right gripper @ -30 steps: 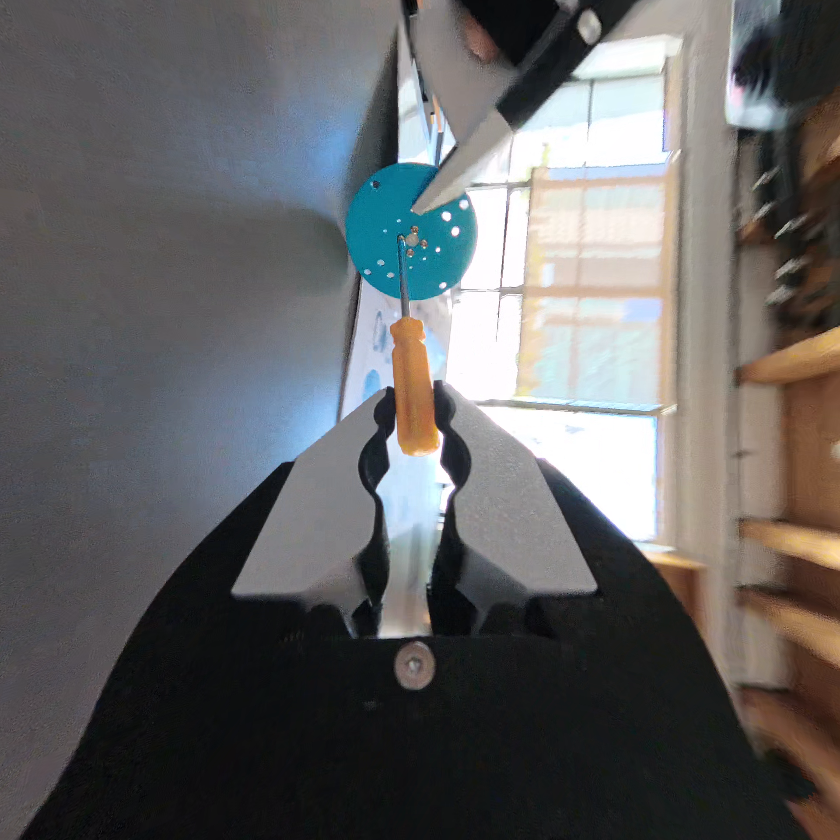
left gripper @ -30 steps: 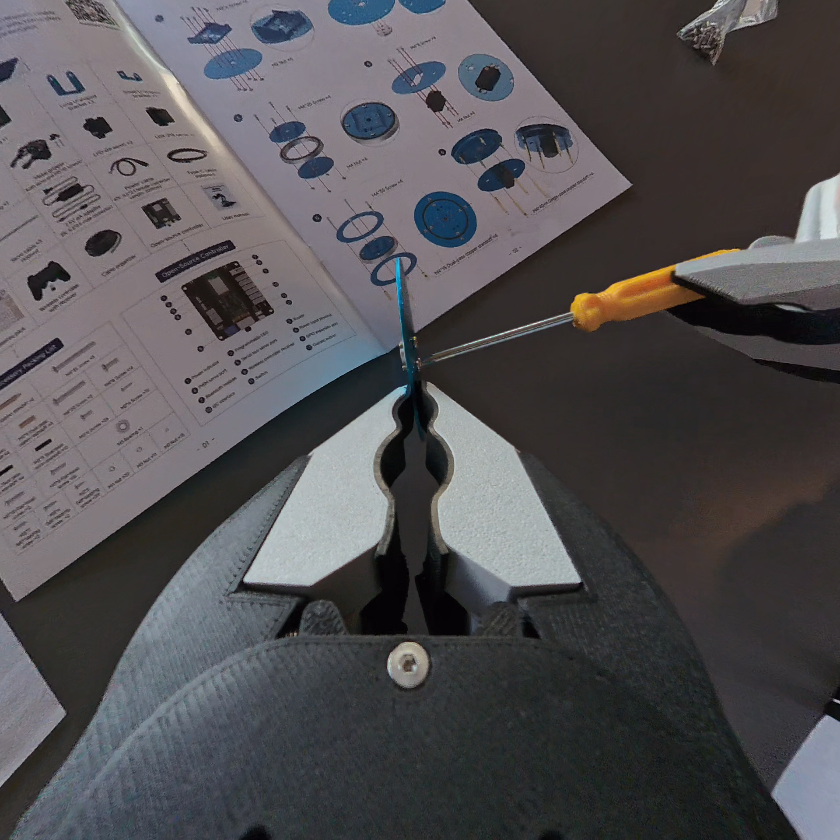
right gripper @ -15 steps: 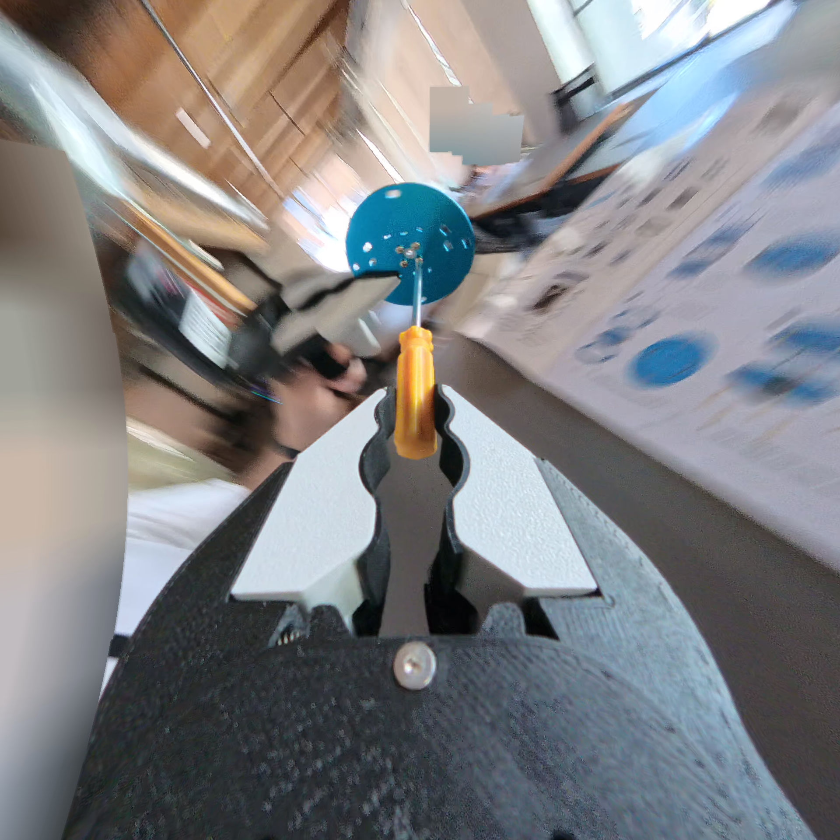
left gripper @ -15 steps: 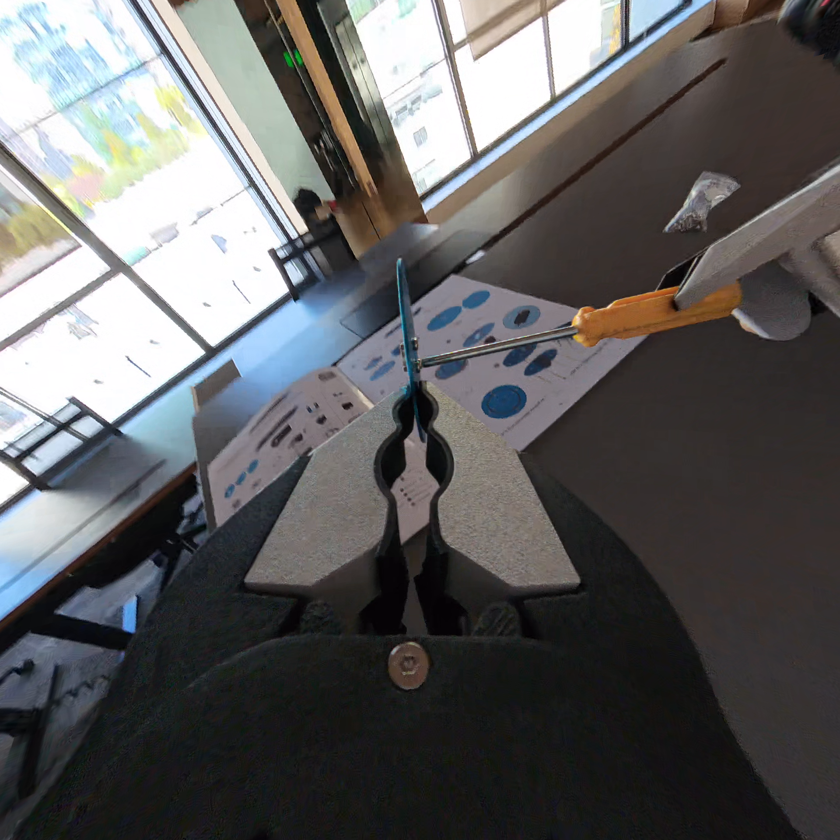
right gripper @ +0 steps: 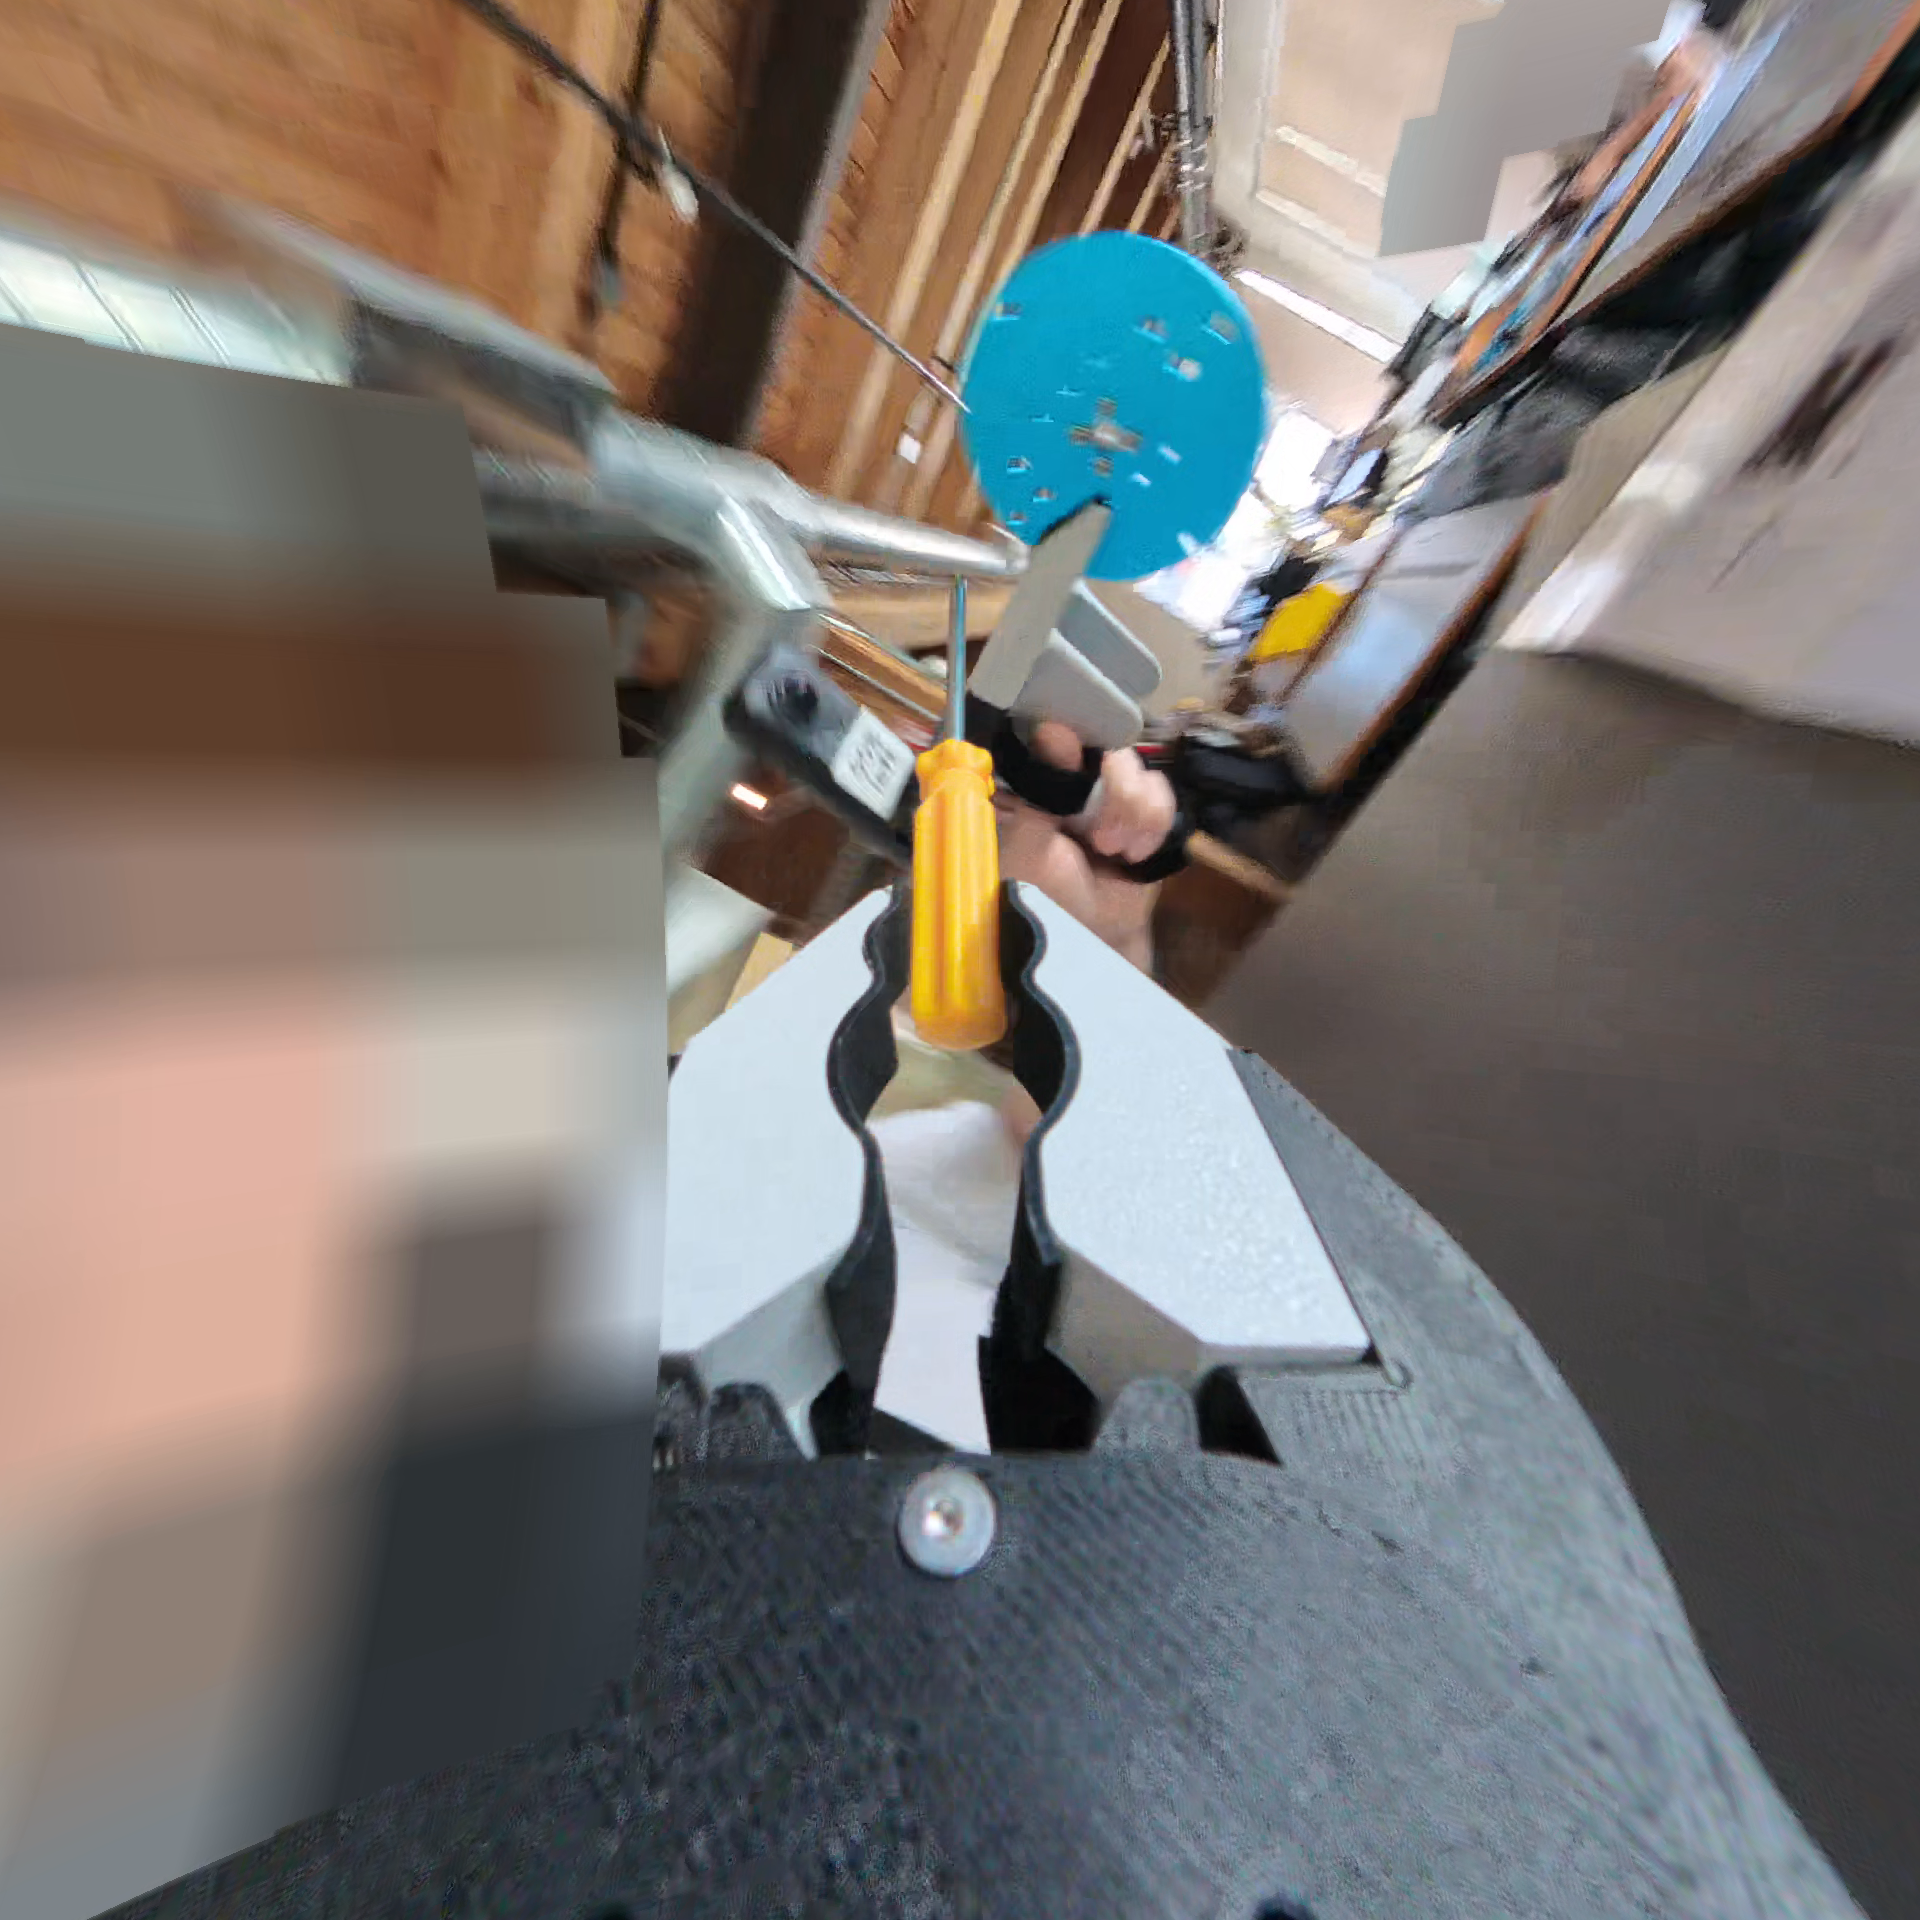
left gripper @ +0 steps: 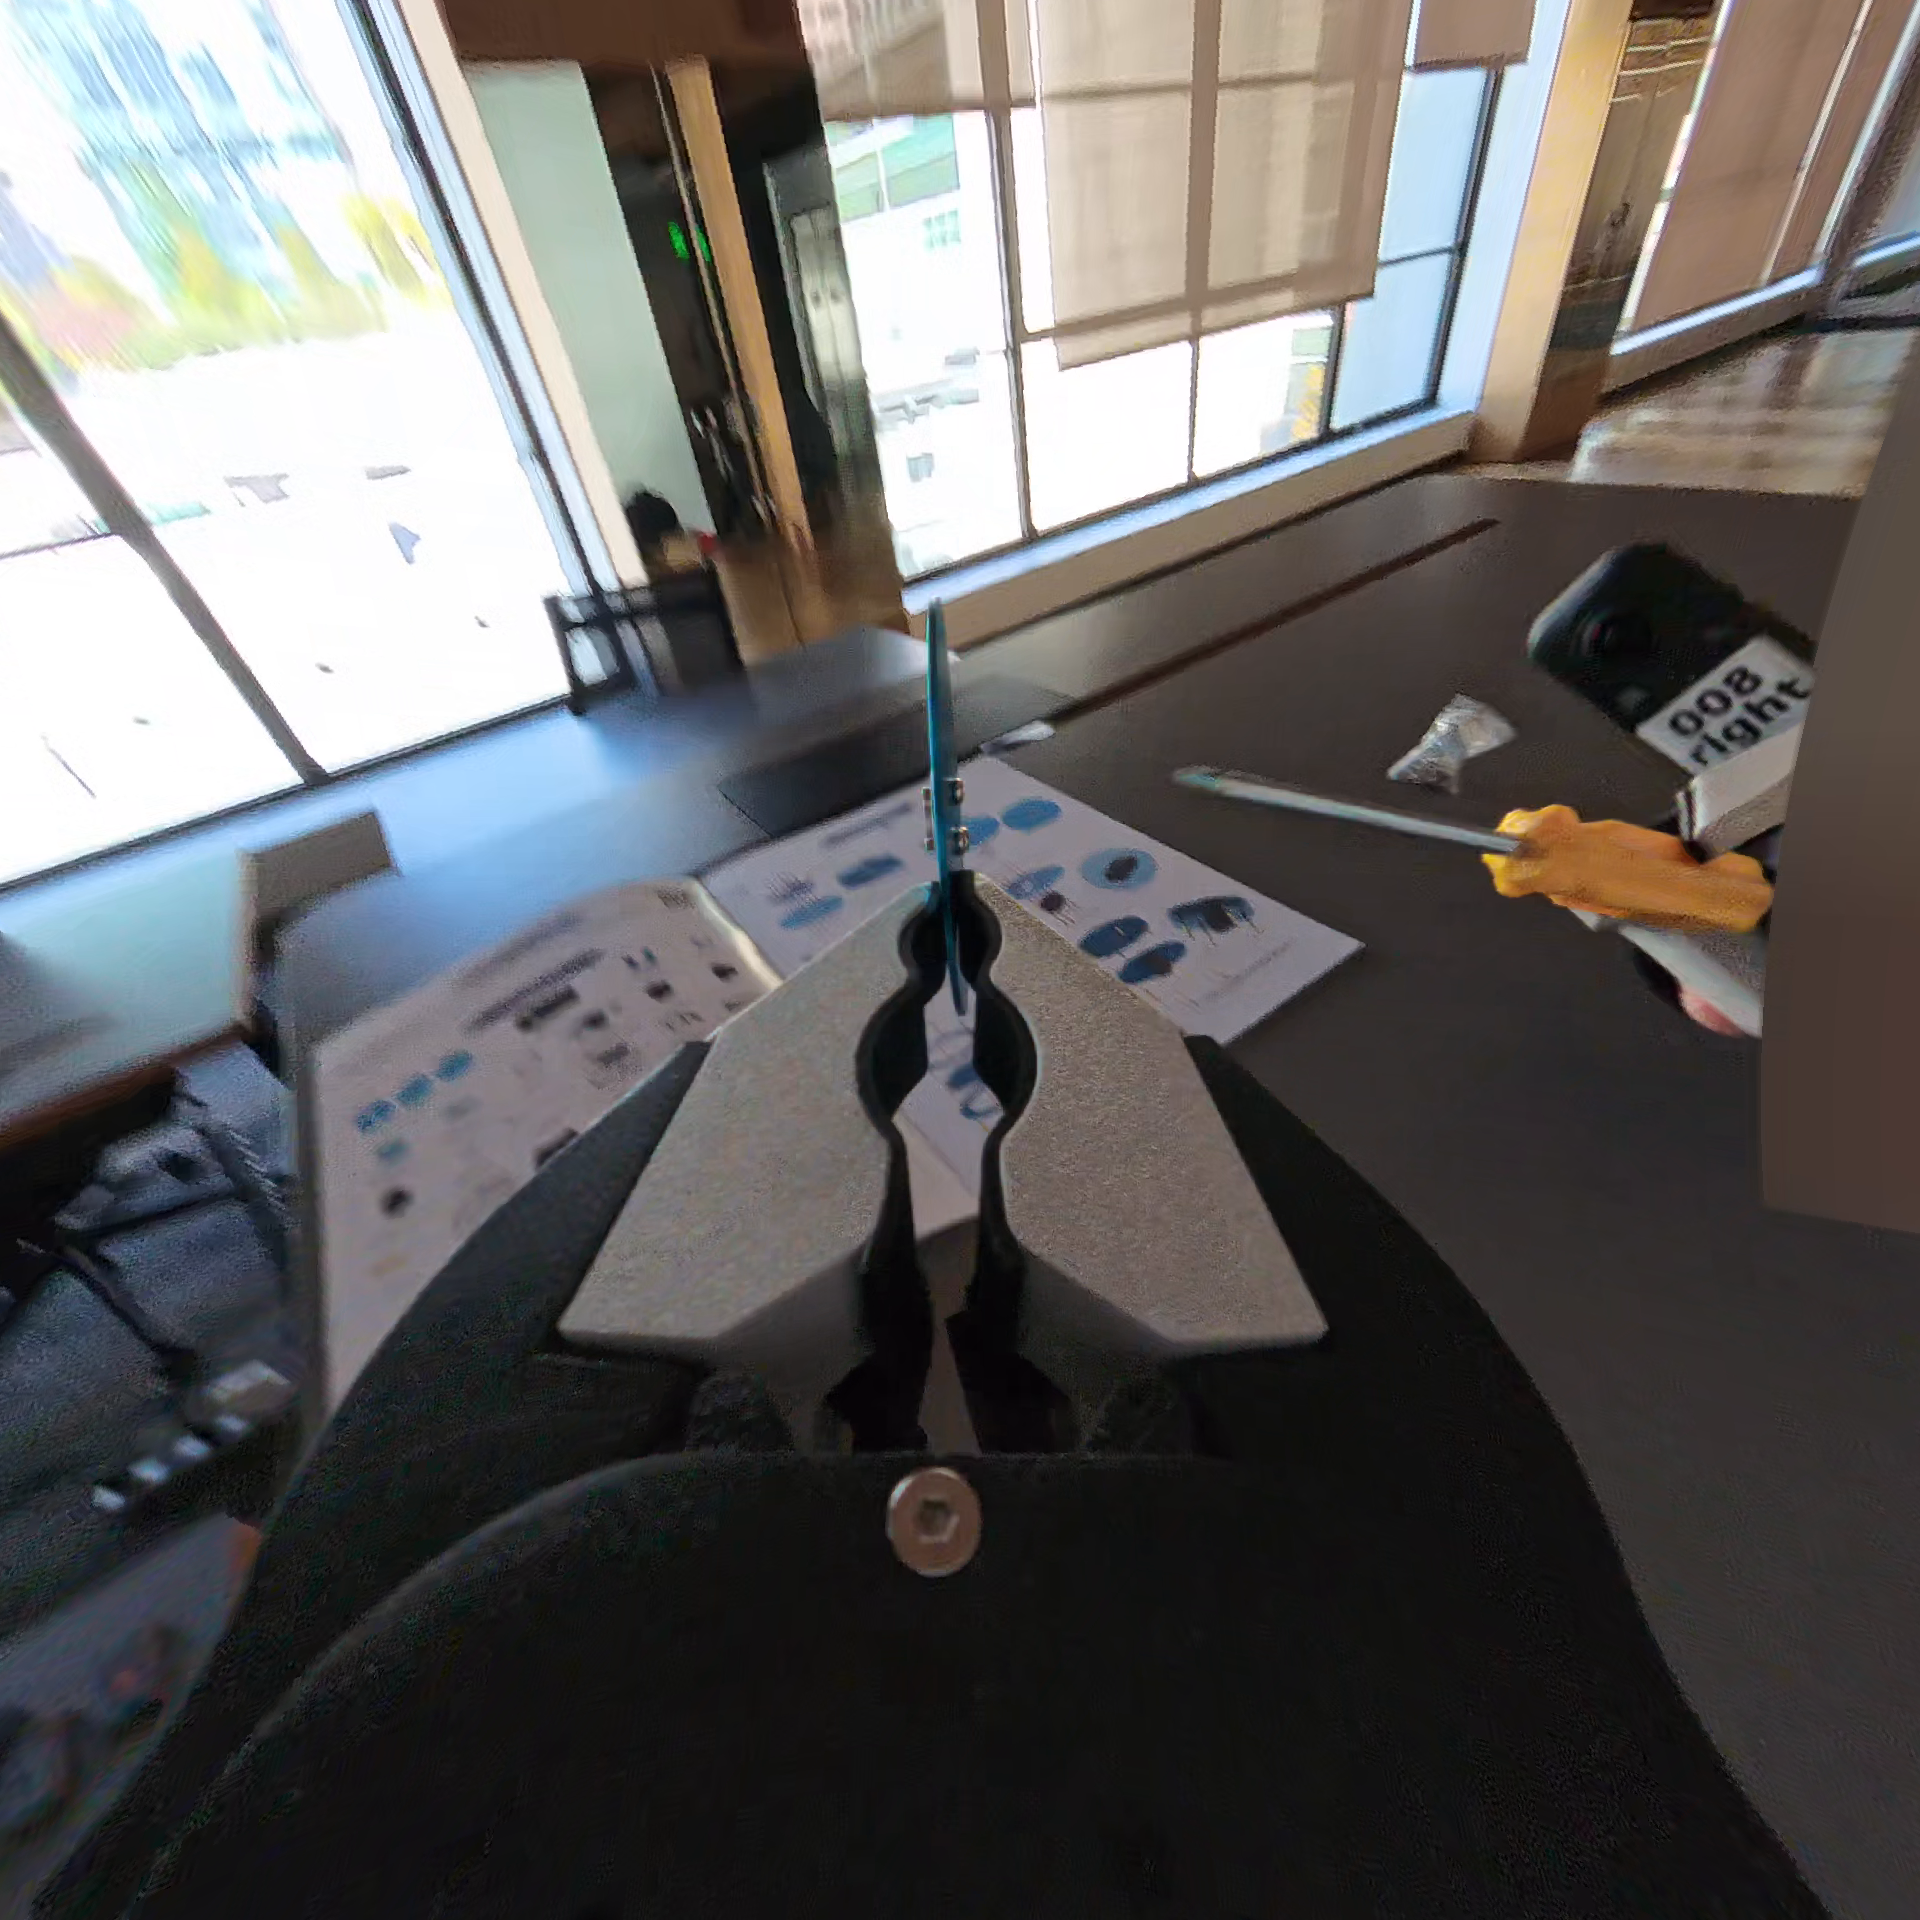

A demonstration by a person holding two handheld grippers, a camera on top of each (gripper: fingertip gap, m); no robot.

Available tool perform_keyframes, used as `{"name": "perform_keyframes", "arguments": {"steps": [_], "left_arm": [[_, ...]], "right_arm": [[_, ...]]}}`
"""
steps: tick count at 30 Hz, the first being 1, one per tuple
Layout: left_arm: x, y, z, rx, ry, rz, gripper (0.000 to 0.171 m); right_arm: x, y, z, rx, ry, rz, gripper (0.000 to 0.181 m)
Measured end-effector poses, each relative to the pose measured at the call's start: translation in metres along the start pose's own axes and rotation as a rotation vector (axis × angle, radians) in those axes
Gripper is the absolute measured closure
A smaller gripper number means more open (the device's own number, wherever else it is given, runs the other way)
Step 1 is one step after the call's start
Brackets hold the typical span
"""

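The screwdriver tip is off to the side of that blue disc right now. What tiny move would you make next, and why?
Probably swing the right gripper so the screwdriver tip lines up with the screws at the blue disc's centre. The tip sits clear of the disc, which the left gripper pinches by its edge.

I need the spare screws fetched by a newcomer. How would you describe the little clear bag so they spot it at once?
On the dark table, look beyond the open white instruction booklet. The small crinkled clear plastic bag lies alone near the far right, the only shiny, transparent thing there.
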State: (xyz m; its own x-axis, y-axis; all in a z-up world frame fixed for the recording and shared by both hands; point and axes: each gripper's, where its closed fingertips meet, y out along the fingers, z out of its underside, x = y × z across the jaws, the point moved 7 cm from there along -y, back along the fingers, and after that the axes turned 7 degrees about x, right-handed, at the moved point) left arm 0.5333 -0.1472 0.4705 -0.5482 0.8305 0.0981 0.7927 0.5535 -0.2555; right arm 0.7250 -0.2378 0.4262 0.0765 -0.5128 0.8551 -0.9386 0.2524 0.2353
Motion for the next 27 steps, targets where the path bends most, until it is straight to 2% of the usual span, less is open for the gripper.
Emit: {"name": "perform_keyframes", "arguments": {"steps": [2,5,7,9,13,15,27], "left_arm": [[0.009,0.012,0.017,0.145,-0.185,0.131,0.171],[0.015,0.023,0.041,0.331,-0.349,0.251,0.171],[0.016,0.027,0.050,0.410,-0.363,0.270,0.171],[0.014,0.029,0.056,0.464,-0.337,0.263,0.171],[0.007,0.029,0.064,0.573,-0.291,0.267,0.171],[0.006,0.030,0.068,0.601,-0.283,0.264,0.171],[0.004,0.033,0.077,0.650,-0.282,0.282,0.171]], "right_arm": [[0.005,-0.008,-0.009,0.086,-0.400,0.263,0.166],[0.011,-0.019,-0.013,0.255,-1.155,0.784,0.166],[0.012,-0.013,-0.002,0.386,-1.505,0.962,0.166],[0.005,-0.004,0.013,0.502,-1.702,1.029,0.166],[-0.014,0.007,0.031,0.655,-1.910,1.116,0.166],[-0.017,0.013,0.036,0.684,-1.985,1.123,0.166],[-0.031,0.020,0.046,0.833,-2.090,1.151,0.166]]}}
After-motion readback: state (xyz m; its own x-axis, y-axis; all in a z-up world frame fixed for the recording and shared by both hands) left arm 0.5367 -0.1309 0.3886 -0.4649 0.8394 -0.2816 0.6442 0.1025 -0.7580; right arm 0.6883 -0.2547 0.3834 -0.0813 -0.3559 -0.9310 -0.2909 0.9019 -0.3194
